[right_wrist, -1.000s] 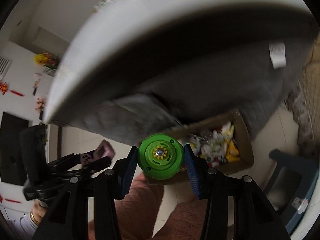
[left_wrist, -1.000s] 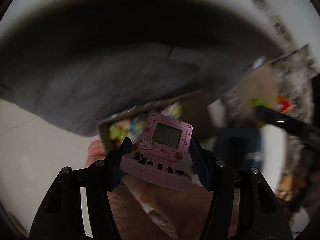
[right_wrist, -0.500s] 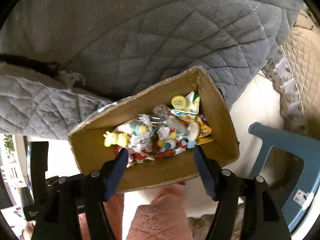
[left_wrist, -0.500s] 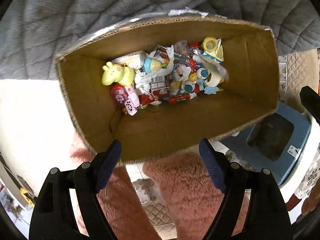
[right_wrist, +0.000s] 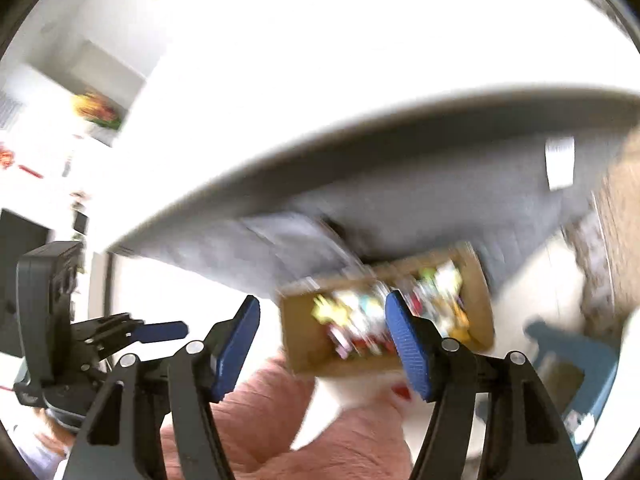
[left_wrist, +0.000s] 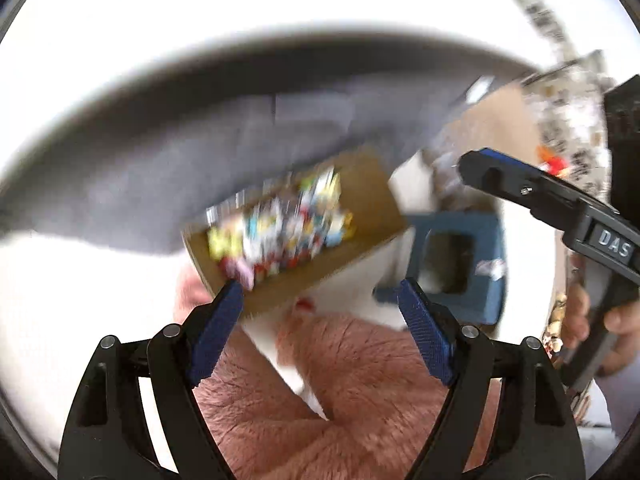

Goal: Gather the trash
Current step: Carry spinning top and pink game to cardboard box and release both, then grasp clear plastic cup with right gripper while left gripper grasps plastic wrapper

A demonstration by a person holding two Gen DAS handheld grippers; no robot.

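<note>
**Cardboard box of collected oddments, both grippers empty above it**

Cardboard box [left_wrist: 362,216]: brown, open-topped, on the pale floor against a grey quilted cover [left_wrist: 168,168]; holds a blurred heap of small coloured toys and wrappers [left_wrist: 280,228] (single pieces cannot be told apart).

Left gripper [left_wrist: 320,308]: blue-padded jaws set wide, having just opened, nothing between them; box seen beyond the gap.

Right gripper [right_wrist: 322,322]: jaws apart, recently opened wider then eased slightly in, nothing held.

Pink fleece-clad legs [left_wrist: 360,380]: below both grippers, near the box.

Blue plastic stool [left_wrist: 472,264]: just beside the box.

Both views heavily motion-blurred.
</note>
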